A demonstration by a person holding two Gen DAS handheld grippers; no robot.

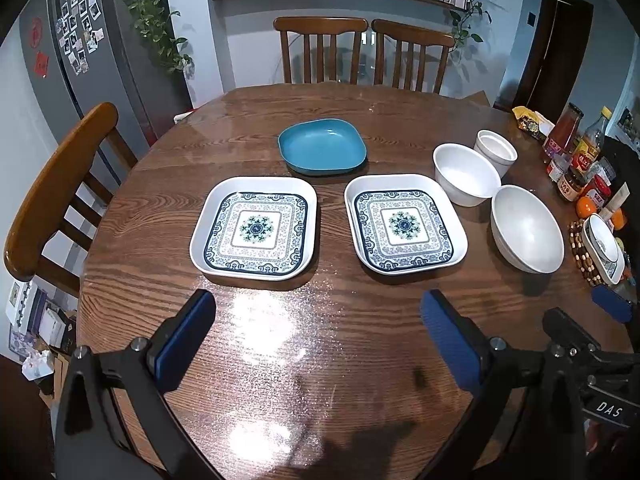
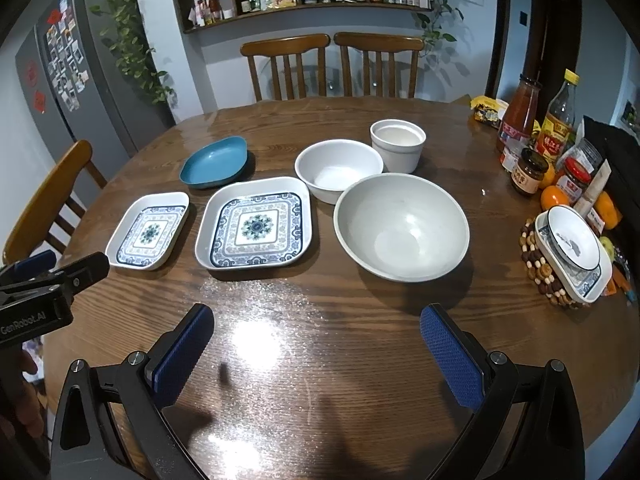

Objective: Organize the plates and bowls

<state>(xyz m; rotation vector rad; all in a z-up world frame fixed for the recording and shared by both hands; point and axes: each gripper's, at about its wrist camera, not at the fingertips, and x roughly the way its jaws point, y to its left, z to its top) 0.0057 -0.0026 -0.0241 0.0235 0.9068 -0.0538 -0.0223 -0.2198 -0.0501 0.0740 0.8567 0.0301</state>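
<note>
Two square patterned plates lie side by side on the round wooden table (image 1: 160, 208): the left plate (image 1: 256, 229) (image 2: 149, 232) and the right plate (image 1: 405, 225) (image 2: 256, 225). A blue dish (image 1: 322, 145) (image 2: 214, 162) sits behind them. To the right are a large white bowl (image 1: 526, 229) (image 2: 400, 226), a medium white bowl (image 1: 466, 174) (image 2: 338, 169) and a white cup-like bowl (image 1: 496, 149) (image 2: 398, 145). My left gripper (image 1: 318, 320) is open and empty above the table's near side. My right gripper (image 2: 316, 320) is open and empty, in front of the large bowl.
At the right edge a bowl stacked on a plate (image 2: 572, 248) rests on a beaded trivet, beside sauce bottles (image 2: 520, 112), jars and oranges (image 2: 554, 197). Wooden chairs stand at the far side (image 1: 320, 48) and at the left (image 1: 56, 184). A fridge (image 1: 80, 52) stands back left.
</note>
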